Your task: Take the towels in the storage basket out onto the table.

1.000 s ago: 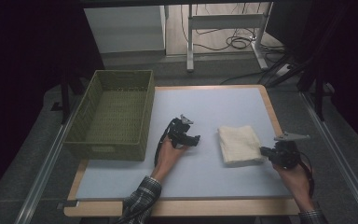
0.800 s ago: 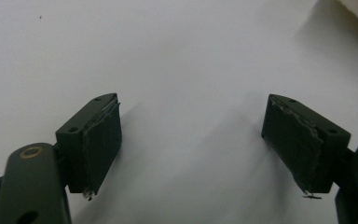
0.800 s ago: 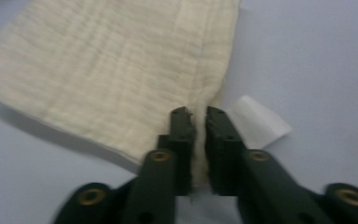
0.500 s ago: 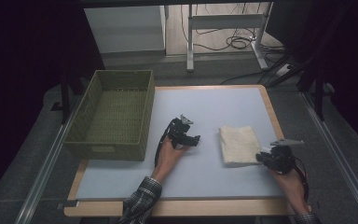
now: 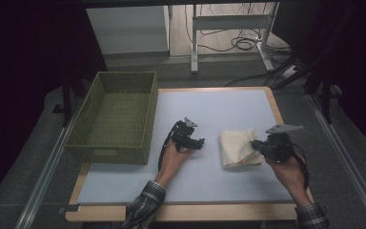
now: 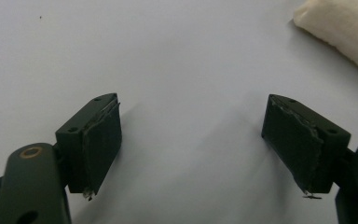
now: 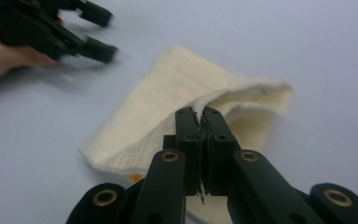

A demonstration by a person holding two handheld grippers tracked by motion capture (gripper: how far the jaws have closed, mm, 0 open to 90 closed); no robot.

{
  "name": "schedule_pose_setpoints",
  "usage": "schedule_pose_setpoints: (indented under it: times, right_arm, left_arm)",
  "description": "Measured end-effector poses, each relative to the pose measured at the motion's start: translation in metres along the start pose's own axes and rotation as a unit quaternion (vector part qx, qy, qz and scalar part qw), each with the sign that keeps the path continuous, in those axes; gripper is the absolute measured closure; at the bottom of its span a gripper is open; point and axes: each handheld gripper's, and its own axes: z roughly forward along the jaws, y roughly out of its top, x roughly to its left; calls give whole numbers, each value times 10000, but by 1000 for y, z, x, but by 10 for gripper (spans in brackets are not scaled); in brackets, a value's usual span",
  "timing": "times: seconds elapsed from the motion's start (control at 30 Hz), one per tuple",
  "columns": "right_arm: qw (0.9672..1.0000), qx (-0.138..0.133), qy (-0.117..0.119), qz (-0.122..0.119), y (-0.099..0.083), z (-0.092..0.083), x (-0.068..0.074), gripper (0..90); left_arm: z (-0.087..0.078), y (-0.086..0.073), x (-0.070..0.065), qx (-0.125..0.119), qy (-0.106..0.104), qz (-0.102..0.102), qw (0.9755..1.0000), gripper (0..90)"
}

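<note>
Item under handling: a cream folded towel (image 5: 238, 148) lying on the pale worktop (image 5: 219, 109), right of centre, well apart from the green woven basket (image 5: 116, 117) at the left edge.

Handling judgement: the towel appears light, soft and limp, with a ribbed or looped surface that should not slip between rubber pads. It is not fragile. Being folded, it has several layers; a pinch on one layer alone would likely let the fold open and the rest hang down. The soundest hold is judged to be at an edge or corner with all layers taken together, or two holds at opposite corners if it must stay flat.

Right hand-held gripper (image 7: 200, 116): jaws pressed together on the upper layer at the towel's near edge, which stands raised off the layer beneath.

Left hand-held gripper (image 6: 193, 140): jaws spread wide, nothing between them, resting over bare worktop just left of the towel.

View comparison: the right gripper view shows the pinch itself and the gap opened under the lifted layer (image 7: 242, 100), detail which the high view renders too small to judge. The high view gives the layout: basket, towel and both hands in relation. The left gripper view shows its pads (image 6: 100, 149) empty and a towel corner (image 6: 340, 28) at the upper right.
</note>
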Motion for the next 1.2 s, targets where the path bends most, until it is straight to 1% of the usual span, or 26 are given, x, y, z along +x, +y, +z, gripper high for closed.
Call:
schedule_pose_setpoints:
  times: [0.1,0.17,0.27,0.33,0.43,0.5,0.53,0.6,0.67,0.73,0.77,0.8,0.83,0.9,0.93,0.97,1.0,1.03,1.07,1.1,1.13,1.17,1.2]
  right_arm:
    - [9996,-106,97,-241,18,2,15,865]
    - [9991,-195,100,-349,26,1,22,865]
    - [9989,-175,-5,-432,25,-1,24,864]
    - [9994,-75,-76,-324,16,0,16,864]
    - [9999,63,-119,-3,-6,4,0,863]
    - [9997,151,-139,146,-20,6,-8,862]
    - [9995,184,-143,189,-26,7,-10,862]
    - [9989,284,-187,313,-41,12,-17,858]
    - [9984,368,-195,385,-51,17,-21,853]
    - [9977,481,-265,402,-60,22,-24,842]
    - [9975,474,-274,449,-65,24,-27,828]
    - [9975,394,-237,537,-67,23,-28,801]
    - [9974,361,-276,561,-68,22,-30,764]
    - [9973,308,-386,544,-66,19,-30,686]
    - [9973,303,-397,546,-66,19,-30,652]
    - [9968,368,-400,583,-65,20,-31,577]
    - [9963,426,-445,607,-65,22,-32,535]
    - [9957,490,-455,646,-66,25,-32,513]
    - [9953,512,-407,710,-66,27,-33,497]
    - [9952,495,-321,781,-68,30,-34,484]
    - [9949,457,-285,856,-69,31,-33,482]
    - [9953,418,-340,801,-69,32,-31,490]
    - [9954,420,-367,779,-69,33,-28,558]
  left_arm:
    - [0,0,0,-6,-2,-4,10000,199]
    - [0,0,0,-9,-2,-1,10000,199]
    - [0,0,0,-11,1,0,10000,199]
    - [0,0,0,-4,1,4,10000,199]
    - [0,0,0,-4,0,1,10000,199]
    - [0,0,0,-4,1,1,10000,199]
    - [0,0,0,-4,2,2,10000,199]
    - [0,0,0,-3,7,1,10000,199]
    - [0,0,0,1,8,4,10000,199]
    - [0,0,0,1,7,-1,10000,199]
    - [0,0,0,3,7,-2,10000,199]
    - [0,0,0,2,5,-5,10000,199]
    - [0,0,0,7,6,-1,10000,199]
    - [0,0,0,6,7,-1,10000,199]
    - [0,0,0,6,7,-1,10000,199]
    - [0,0,0,3,6,-6,10000,199]
    - [0,0,0,4,6,-5,10000,199]
    - [0,0,0,3,5,-7,10000,199]
    - [0,0,0,4,6,-7,10000,199]
    - [0,0,0,6,8,-5,10000,199]
    - [0,0,0,7,7,-5,10000,199]
    - [0,0,0,8,7,-3,10000,199]
    - [0,0,0,8,7,-3,10000,199]
